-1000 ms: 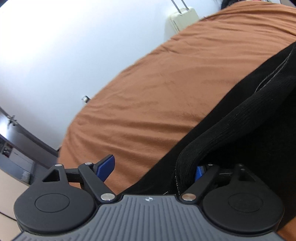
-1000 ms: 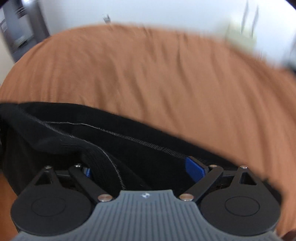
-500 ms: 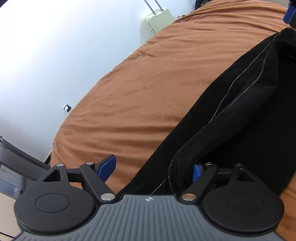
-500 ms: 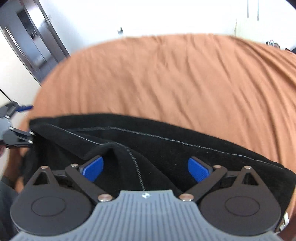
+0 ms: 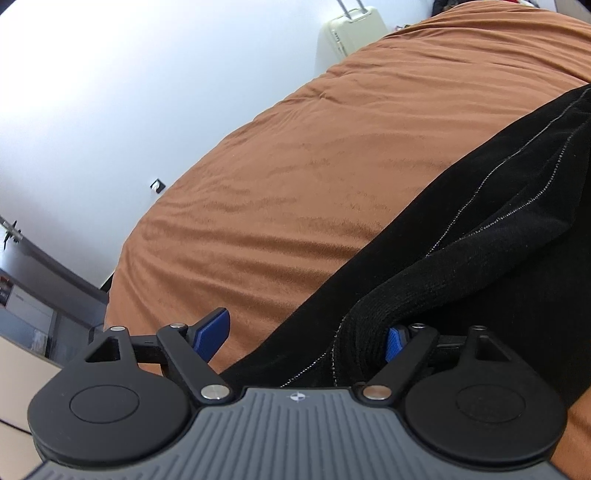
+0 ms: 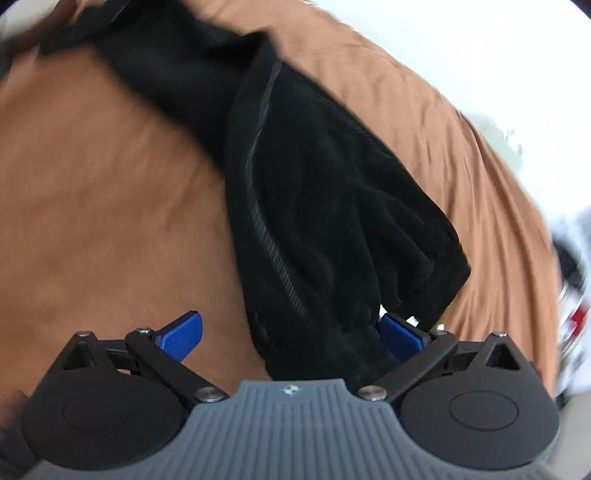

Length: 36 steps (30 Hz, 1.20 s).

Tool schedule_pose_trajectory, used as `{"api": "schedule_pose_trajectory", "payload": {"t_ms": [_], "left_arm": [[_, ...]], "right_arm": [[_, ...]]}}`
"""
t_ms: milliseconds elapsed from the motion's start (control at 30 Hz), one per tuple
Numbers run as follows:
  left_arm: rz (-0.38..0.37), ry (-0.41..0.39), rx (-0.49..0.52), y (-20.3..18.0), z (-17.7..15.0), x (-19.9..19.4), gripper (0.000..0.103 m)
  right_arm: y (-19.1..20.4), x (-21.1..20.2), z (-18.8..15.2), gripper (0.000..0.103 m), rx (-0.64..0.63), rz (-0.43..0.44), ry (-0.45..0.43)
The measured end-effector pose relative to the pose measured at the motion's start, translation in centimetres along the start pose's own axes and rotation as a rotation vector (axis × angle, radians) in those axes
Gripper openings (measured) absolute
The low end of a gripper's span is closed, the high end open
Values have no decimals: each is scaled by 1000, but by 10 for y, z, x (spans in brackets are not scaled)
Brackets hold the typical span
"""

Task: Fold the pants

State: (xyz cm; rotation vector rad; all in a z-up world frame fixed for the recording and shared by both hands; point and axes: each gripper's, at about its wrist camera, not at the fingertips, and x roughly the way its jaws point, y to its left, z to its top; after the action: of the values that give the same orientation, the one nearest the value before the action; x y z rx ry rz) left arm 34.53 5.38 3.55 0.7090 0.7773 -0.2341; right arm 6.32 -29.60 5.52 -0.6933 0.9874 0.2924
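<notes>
My right claw [image 6: 290,334] is opening wide, black pants [image 6: 332,206] lying between its pads on the brown bedcover [image 6: 92,206]. My left claw [image 5: 304,334] is standing wide too, pants against one pad.

In the left wrist view we see the bed cover [image 5: 295,206] run from the lower left to the upper right of the frame, with the wall [image 5: 129,92] behind it at the upper left. A suitcase [image 5: 351,31] stands at the top centre, just behind the cover's far edge. The pants [image 5: 480,258] lie on the cover across the right half of the frame, and a fold of them reaches down to the bottom centre. In the right wrist view the pants [image 6: 332,203] stretch from the upper left to the lower centre, with the bed cover [image 6: 110,203] to their left and right.
</notes>
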Motion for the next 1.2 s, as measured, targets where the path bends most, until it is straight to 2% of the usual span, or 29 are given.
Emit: {"api": "schedule_pose_trajectory", "payload": {"t_ms": [67,100,133,167,233,367,500,567,633,667,733,800,1033,1167,1200], "left_arm": [[5,7,-14,0,0,2,97],[6,8,-14,0,0,3,97],[5,9,-13,1,0,3,97],[2,9,-11,1,1,4,97],[-3,6,-6,3,1,6,97],[-12,13,-27,7,2,18,98],[-31,28,-58,10,2,34,98],[-49,42,-89,13,0,43,98],[-73,54,-108,15,-2,51,99],[-84,58,-115,16,-3,55,99],[-97,58,-115,15,-5,58,99],[-104,52,-102,15,-7,58,99],[-195,23,-162,38,-7,40,99],[-219,12,-168,47,-4,26,99],[-224,10,-165,48,-4,24,99]], "right_arm": [[11,20,-8,95,-89,-125,-21],[10,30,-10,71,-111,-158,-14],[1,36,-10,34,-93,-117,-3],[-13,38,-7,31,-33,-56,-2],[-45,32,0,26,64,-15,-51],[-129,30,25,25,236,-59,-98],[-207,61,53,26,459,-56,-98],[-235,91,58,37,567,-69,-60],[-250,129,57,83,698,-48,38],[-250,146,56,87,726,-65,76],[-241,169,54,90,718,-123,112],[-232,168,53,90,692,-158,72],[-234,115,36,91,656,-175,-86],[-235,75,47,95,681,-208,-163],[-230,65,55,96,688,-188,-194]]}}
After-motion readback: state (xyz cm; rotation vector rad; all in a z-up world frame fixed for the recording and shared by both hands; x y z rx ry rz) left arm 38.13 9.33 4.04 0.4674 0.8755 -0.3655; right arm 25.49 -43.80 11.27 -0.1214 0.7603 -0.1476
